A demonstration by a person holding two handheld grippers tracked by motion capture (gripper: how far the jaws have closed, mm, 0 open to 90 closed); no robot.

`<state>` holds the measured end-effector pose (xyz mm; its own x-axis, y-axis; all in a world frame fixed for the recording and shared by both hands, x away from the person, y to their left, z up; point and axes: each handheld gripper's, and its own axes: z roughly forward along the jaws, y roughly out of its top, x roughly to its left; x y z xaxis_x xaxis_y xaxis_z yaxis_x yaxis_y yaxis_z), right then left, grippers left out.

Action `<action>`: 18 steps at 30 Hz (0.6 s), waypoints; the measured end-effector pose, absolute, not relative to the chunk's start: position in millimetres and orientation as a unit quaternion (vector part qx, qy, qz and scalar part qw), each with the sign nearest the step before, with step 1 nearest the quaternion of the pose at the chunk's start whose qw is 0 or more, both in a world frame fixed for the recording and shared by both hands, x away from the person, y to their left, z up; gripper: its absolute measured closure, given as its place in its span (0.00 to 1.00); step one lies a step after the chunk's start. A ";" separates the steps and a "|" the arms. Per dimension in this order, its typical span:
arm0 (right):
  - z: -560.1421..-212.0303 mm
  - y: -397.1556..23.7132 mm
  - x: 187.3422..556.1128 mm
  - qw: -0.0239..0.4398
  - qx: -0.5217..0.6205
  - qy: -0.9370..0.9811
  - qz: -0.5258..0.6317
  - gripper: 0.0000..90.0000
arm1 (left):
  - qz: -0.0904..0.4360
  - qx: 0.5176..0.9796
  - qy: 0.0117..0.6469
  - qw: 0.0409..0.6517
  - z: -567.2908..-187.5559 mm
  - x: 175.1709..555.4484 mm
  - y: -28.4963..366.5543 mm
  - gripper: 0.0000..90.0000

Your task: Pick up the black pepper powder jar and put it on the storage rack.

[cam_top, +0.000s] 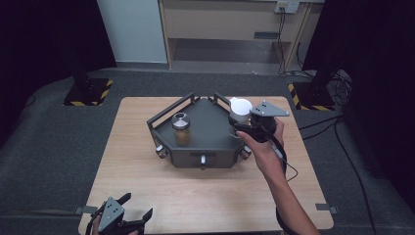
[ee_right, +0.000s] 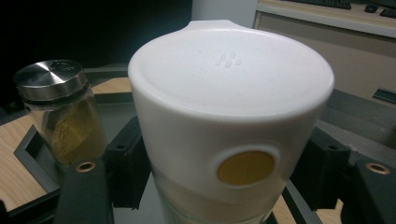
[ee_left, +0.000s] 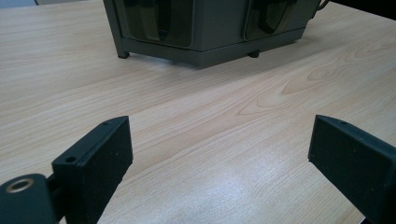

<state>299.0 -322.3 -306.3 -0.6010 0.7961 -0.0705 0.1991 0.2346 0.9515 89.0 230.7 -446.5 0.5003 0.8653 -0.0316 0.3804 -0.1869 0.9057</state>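
Observation:
A white-capped shaker with a round yellow spot on its cap sits between the jaws of my right gripper, which is shut on it over the right part of the dark grey tray. A glass spice jar with a metal lid and yellow powder stands upright in the tray's left half. My left gripper rests low at the table's near left corner, jaws wide open with nothing between them, facing the tray.
The tray has raised rails and small knobs on its front faces. The wooden table stands on grey carpet. A cabinet and black stands with striped bases are beyond the far edge.

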 end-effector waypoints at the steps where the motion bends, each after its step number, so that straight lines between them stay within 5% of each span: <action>1: -307.1 -321.7 299.9 0.288 0.342 0.731 0.516 0.34 | 0.257 0.726 0.430 0.472 -446.7 88.9 230.8 0.06; 18: -332.8 -314.6 313.0 0.275 0.352 0.730 0.517 0.34 | 0.258 0.728 0.426 0.470 -446.8 90.1 231.4 0.06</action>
